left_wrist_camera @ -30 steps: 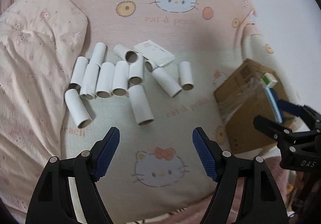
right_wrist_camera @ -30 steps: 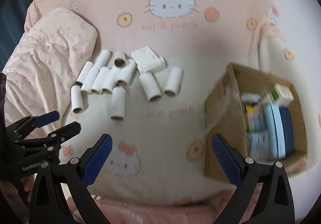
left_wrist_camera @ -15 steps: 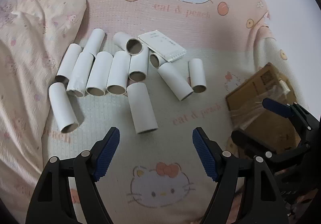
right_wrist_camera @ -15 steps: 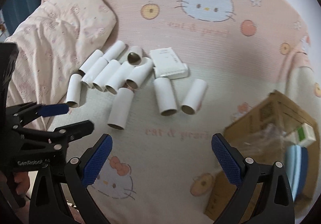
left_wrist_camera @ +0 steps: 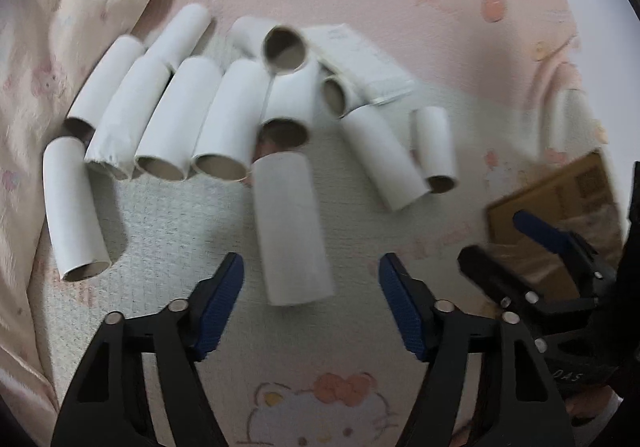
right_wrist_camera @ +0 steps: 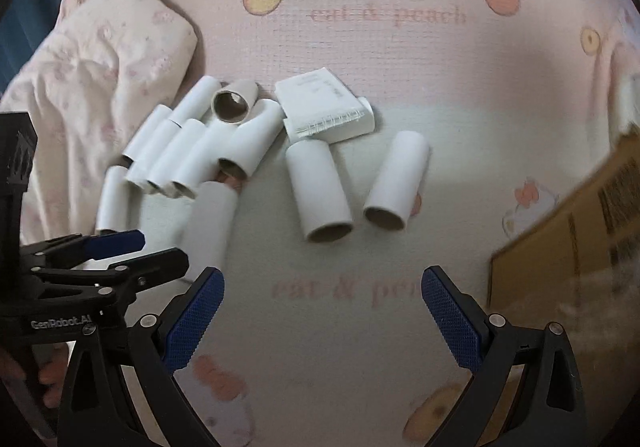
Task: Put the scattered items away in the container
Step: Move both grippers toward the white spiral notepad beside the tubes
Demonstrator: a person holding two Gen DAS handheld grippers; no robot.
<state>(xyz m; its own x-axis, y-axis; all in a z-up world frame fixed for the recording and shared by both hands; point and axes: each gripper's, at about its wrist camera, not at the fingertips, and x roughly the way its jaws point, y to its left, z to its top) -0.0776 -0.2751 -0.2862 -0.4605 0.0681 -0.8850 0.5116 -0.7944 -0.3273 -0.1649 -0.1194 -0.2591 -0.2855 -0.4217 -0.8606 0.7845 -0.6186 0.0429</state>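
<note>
Left tool (left_wrist_camera: 311, 287) closing — nothing gripped, cardboard tube (left_wrist_camera: 290, 231) ahead; right tool (right_wrist_camera: 322, 301) wide, empty.

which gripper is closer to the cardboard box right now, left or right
Right. The right gripper hangs just beside the cardboard box, near its side wall. The left gripper, jaws closing over a lone paper tube, sits farther from it, beyond the right one.

Bare pink cartoon-print bedsheet (right_wrist_camera: 320, 327) lies open between the scattered white cardboard tubes (left_wrist_camera: 172, 119) and the brown cardboard box (right_wrist_camera: 580, 231) (at right); the crumpled pink quilt (right_wrist_camera: 92, 79) crowds the tubes' left side.
</note>
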